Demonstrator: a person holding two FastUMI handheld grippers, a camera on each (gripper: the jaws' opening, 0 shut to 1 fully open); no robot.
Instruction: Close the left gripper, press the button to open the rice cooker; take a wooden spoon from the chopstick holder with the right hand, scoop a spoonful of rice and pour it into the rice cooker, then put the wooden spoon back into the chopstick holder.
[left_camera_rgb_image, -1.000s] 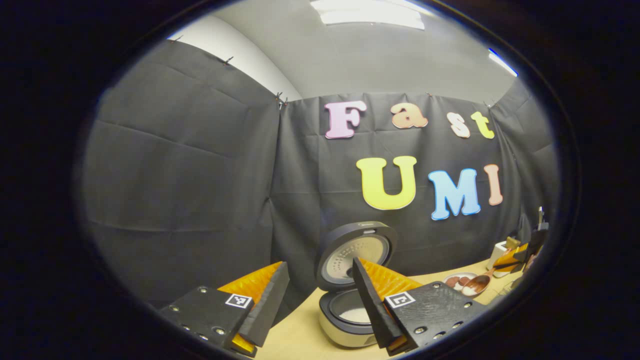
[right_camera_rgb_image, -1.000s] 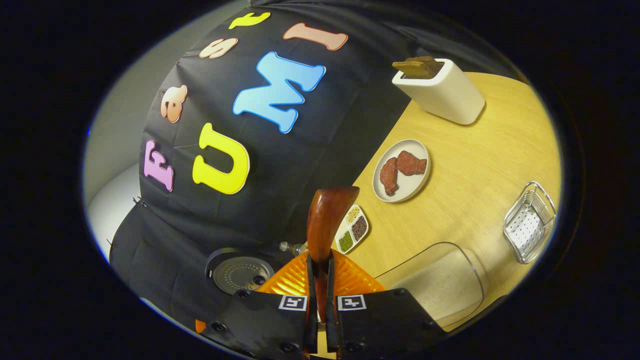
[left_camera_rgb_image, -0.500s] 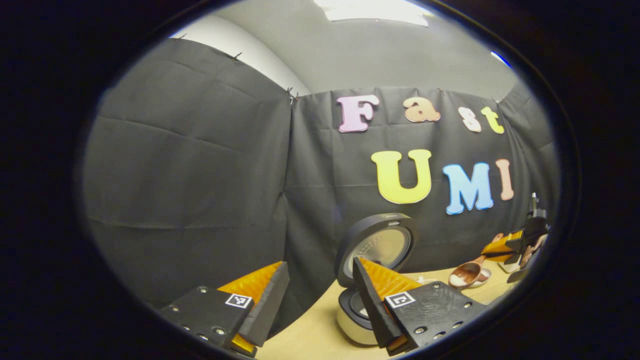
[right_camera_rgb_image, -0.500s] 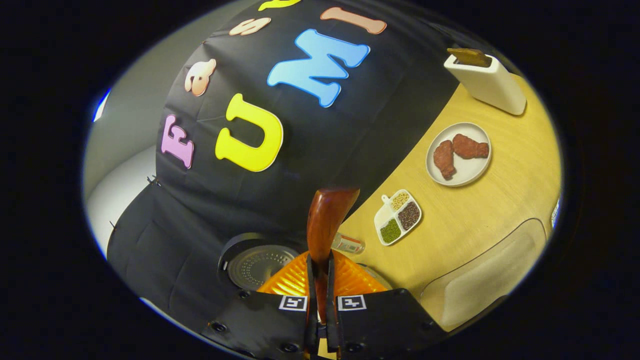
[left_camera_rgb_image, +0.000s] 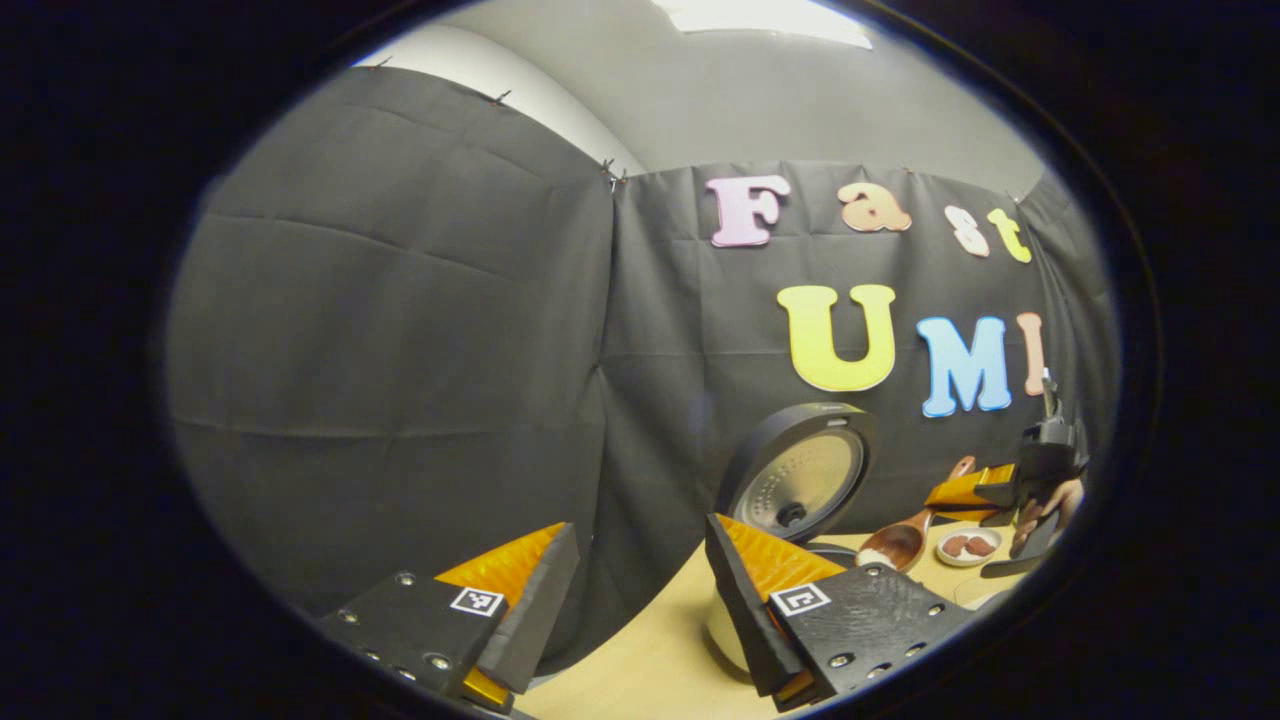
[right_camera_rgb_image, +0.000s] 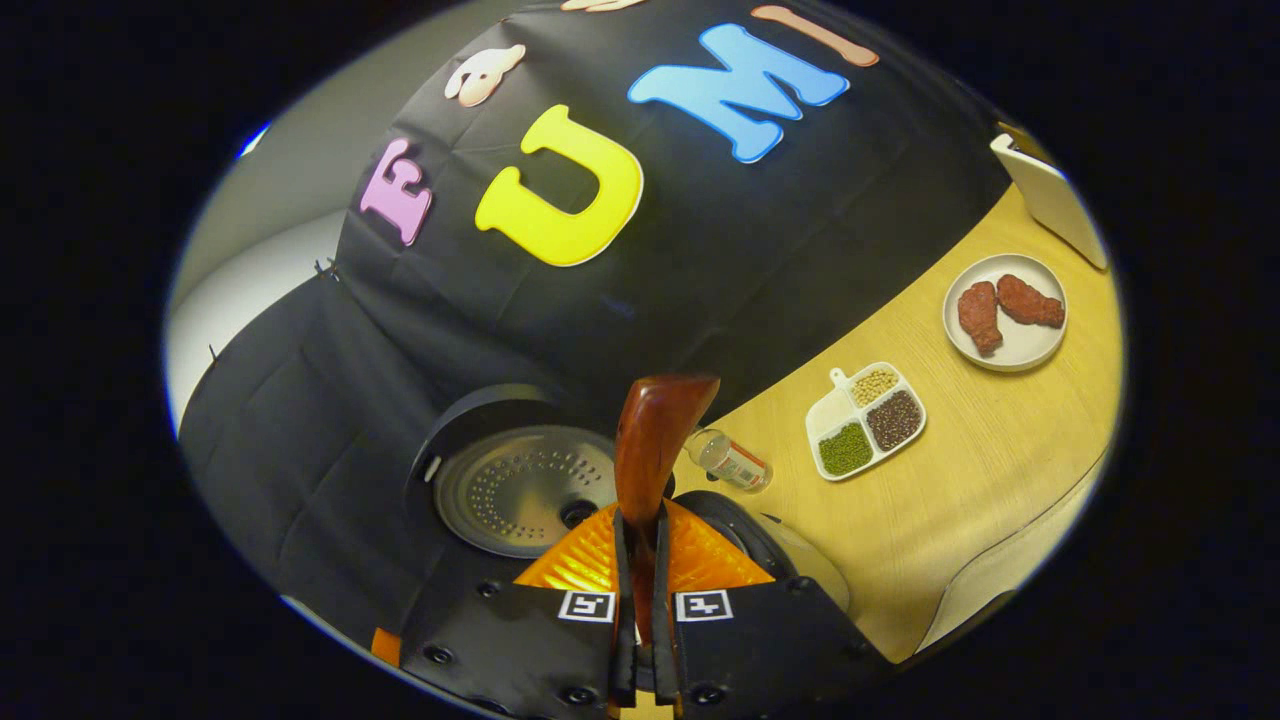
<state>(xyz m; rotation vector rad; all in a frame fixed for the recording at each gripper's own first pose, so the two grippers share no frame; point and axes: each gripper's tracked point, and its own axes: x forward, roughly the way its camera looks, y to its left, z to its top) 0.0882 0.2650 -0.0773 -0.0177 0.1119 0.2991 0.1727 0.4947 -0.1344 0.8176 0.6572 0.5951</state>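
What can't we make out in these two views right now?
- Rice level in the open rice cooker: the left gripper's right finger covers the pot in the left gripper view; the right gripper and brown wooden spoon cover it in the right gripper view.
- Spoon bowl's contents: too small in the left gripper view; right gripper view shows it edge-on.
- White chopstick holder: cut off at the edge, right gripper view.

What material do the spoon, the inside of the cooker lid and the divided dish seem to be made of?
Spoon: wood with a glossy reddish-brown finish, showing a soft sheen.
Inside of the cooker lid: probably metal, dull silver-grey with rows of small dimples or holes.
Divided dish: smooth white, likely ceramic or plastic; the look leaves it open.
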